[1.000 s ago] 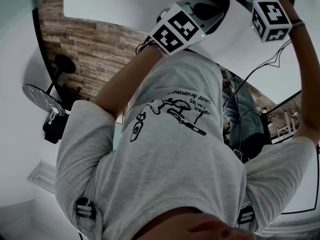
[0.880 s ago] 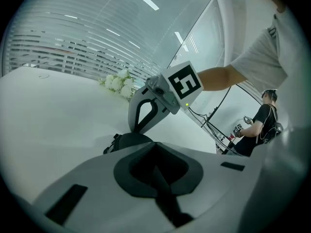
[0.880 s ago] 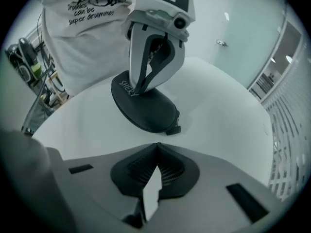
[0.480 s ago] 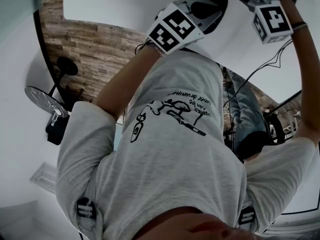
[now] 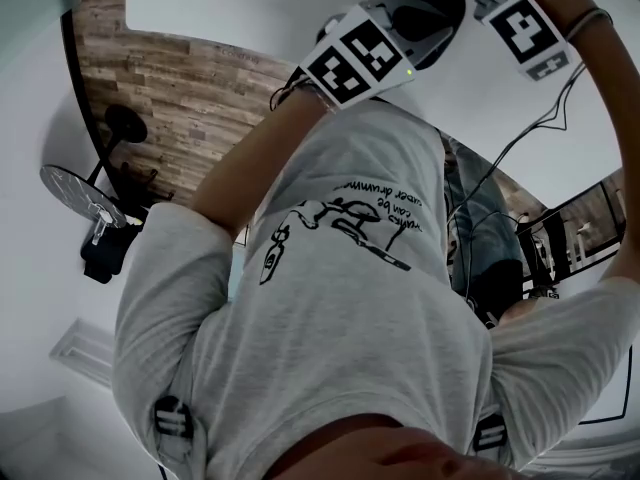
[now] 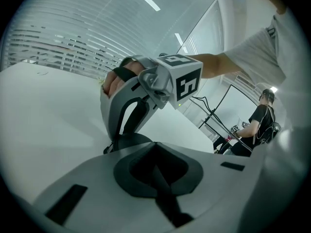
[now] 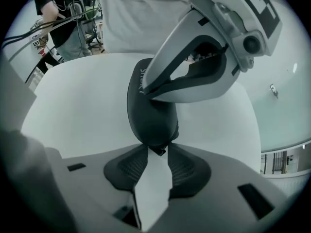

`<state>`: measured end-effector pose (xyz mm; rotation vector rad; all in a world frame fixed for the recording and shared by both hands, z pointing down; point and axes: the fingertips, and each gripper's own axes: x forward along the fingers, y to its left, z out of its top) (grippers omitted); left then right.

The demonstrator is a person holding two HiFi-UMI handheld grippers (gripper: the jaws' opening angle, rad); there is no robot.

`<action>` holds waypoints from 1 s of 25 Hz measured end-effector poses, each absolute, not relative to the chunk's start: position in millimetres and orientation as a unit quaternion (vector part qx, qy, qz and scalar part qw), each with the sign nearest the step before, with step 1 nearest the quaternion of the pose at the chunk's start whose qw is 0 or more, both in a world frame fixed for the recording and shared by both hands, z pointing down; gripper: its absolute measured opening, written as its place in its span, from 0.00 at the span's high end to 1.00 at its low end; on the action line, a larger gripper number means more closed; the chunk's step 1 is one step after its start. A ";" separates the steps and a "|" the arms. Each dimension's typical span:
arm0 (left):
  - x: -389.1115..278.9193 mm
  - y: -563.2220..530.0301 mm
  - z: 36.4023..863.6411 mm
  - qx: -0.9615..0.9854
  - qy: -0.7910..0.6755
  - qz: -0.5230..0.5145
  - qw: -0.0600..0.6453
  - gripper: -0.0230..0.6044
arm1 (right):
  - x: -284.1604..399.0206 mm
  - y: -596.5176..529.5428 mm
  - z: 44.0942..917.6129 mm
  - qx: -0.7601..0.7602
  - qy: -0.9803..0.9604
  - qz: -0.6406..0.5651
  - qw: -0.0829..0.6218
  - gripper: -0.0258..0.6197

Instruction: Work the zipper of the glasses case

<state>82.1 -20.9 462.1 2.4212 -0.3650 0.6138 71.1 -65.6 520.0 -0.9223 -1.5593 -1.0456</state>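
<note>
In the upper centre of the right gripper view, the left gripper (image 7: 146, 92) clamps the far end of the dark glasses case (image 7: 150, 113), steadying it over the white table (image 7: 82, 106). Lower centre, the right gripper (image 7: 156, 166) has just been opening its jaws. The zipper pull (image 7: 158, 150) sits unpinched at their mouth, likely let go for a fresh grip.

The head camera looks steeply down from above the person's grey T-shirt (image 5: 340, 298); the round white table (image 5: 220, 3) is far off at the top. The camera on the left gripper (image 6: 156, 166) sits low behind the jaws and looks across the table. The camera on the right gripper (image 7: 156, 155) looks down along its jaws. Both see the dark oval glasses case (image 7: 150, 115) close up, just past the jaws.
</note>
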 end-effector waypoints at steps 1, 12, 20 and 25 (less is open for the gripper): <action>82.2 -20.5 462.1 0.914 -0.139 0.232 0.302 0.93 | 72.3 -65.4 519.4 -0.378 -0.652 -0.425 0.502 0.76; 83.3 -17.1 460.4 0.917 -0.139 0.231 0.293 0.93 | 83.5 -62.8 513.2 -0.285 -0.719 -0.337 0.537 0.82; 86.7 -18.9 466.9 0.920 -0.134 0.235 0.283 0.93 | 94.4 -63.1 518.4 -0.225 -0.743 -0.285 0.562 0.82; 86.8 -19.2 465.8 0.922 -0.128 0.233 0.280 0.93 | 95.2 -63.6 517.0 -0.198 -0.751 -0.271 0.568 0.82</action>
